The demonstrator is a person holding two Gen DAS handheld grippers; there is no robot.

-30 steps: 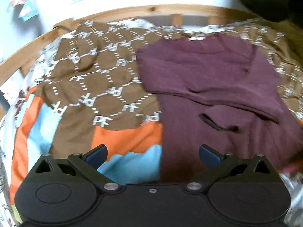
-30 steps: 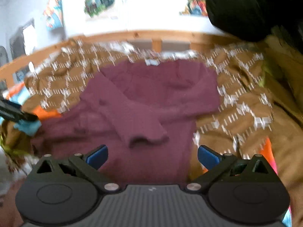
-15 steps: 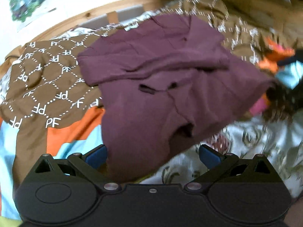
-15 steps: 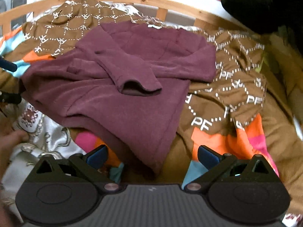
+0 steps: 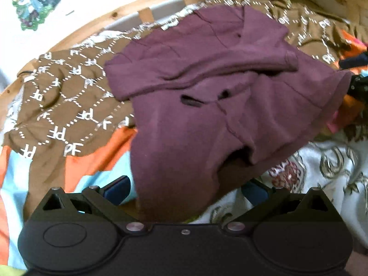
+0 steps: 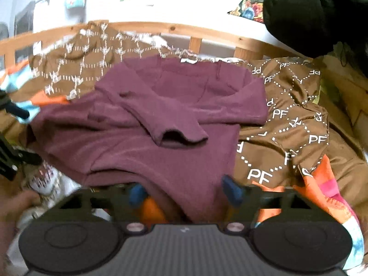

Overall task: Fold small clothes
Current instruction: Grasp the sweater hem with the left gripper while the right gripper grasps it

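A maroon long-sleeved top point(image 5: 207, 96) lies on a brown patterned blanket point(image 5: 69, 96), both sleeves folded across its chest. My left gripper point(image 5: 184, 191) is open with the top's bottom hem lying between its blue pads. In the right wrist view the same top point(image 6: 161, 119) fills the middle. My right gripper point(image 6: 184, 193) is open, its jaws partly narrowed around the other bottom hem corner. The cloth hides part of the pads.
A wooden bed rail point(image 6: 207, 32) runs along the far side. A white floral sheet point(image 5: 322, 165) lies by the near edge. A black bundle point(image 6: 310, 13) sits at the back right. Orange and blue blanket patches point(image 5: 92, 165) lie under the top.
Both grippers have moved down to the top's bottom hem, which now lies between their pads. The right gripper's jaws have narrowed.
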